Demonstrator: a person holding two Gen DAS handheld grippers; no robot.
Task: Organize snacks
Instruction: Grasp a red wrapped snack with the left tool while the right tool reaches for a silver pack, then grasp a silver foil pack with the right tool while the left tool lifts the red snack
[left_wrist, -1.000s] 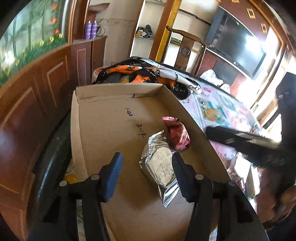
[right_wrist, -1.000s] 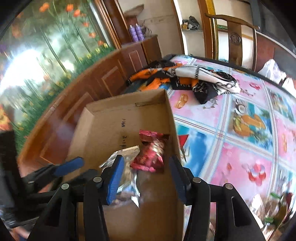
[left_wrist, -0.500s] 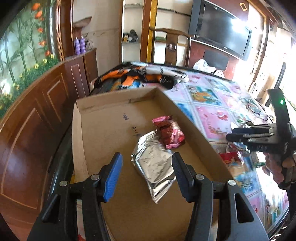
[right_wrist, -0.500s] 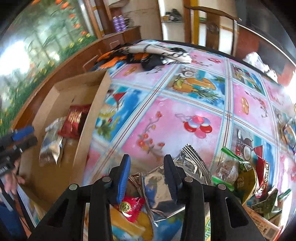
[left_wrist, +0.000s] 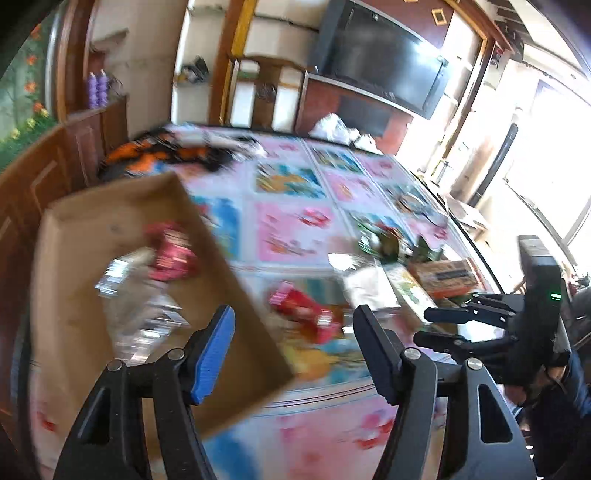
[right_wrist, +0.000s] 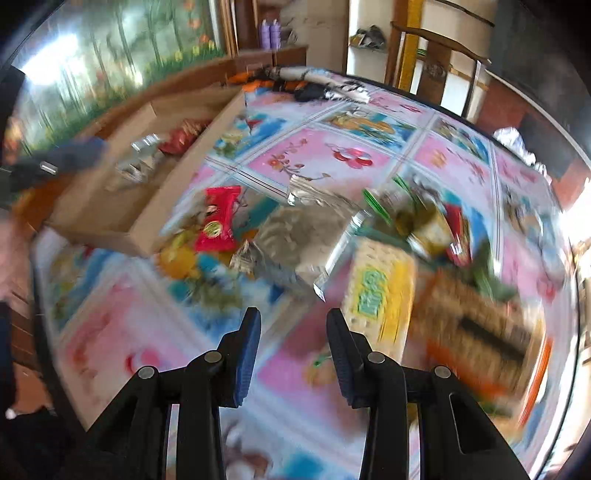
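Cardboard was what you had chosen as the collecting place: the shallow box (right_wrist: 122, 192) sat at the table's left edge with 2 packets already in it, a silver one (right_wrist: 138, 164) and a red one (right_wrist: 183, 134), so the sorted snacks lay apart from the loose ones. The rest waited in a heap on the patterned tablecloth (right_wrist: 325, 155) just beside the box: a red packet (right_wrist: 218, 221), a large silver bag (right_wrist: 299, 240), a yellow pack (right_wrist: 380, 291) and an orange box (right_wrist: 476, 325) further right.

Your left gripper (left_wrist: 291, 350) hung over the box's near corner, its jaws having just widened, nothing between them; that suited a reach toward the red packet (left_wrist: 306, 310) ahead. Your right gripper (right_wrist: 293, 354) pointed down at the heap with a narrower gap, having just closed partway, and it also held nothing. Both views were blurred, so finer labels couldn't be read.
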